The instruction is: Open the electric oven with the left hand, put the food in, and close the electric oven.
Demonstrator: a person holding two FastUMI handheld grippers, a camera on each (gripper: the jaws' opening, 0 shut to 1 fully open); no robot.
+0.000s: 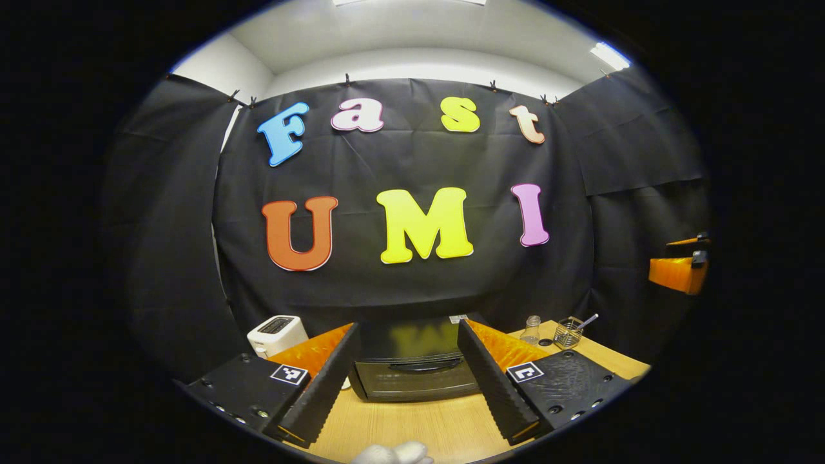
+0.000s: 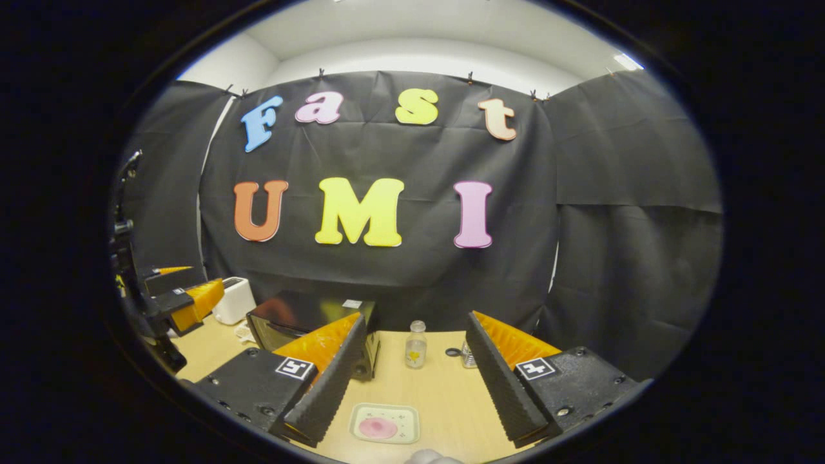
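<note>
The black electric oven [image 1: 412, 377] stands on the wooden table straight ahead of my left gripper [image 1: 408, 324], its door shut and the handle [image 1: 425, 365] across the top of the door. The left gripper is open, short of the oven, with nothing between its fingers. In the right gripper view the oven [image 2: 303, 322] sits at the left. A small square plate [image 2: 406, 415] with a pink round food [image 2: 378, 427] lies on the table, low between the fingers of my open right gripper [image 2: 416, 316], which hovers above it. The left gripper [image 2: 187, 299] shows at the far left.
A white toaster [image 1: 277, 334] stands left of the oven. A small clear bottle [image 2: 416, 345], a black lid and a wire cup [image 1: 568, 332] stand to the oven's right. The other gripper [image 1: 680, 267] hangs at the far right. Black cloth walls surround the table [image 1: 412, 425].
</note>
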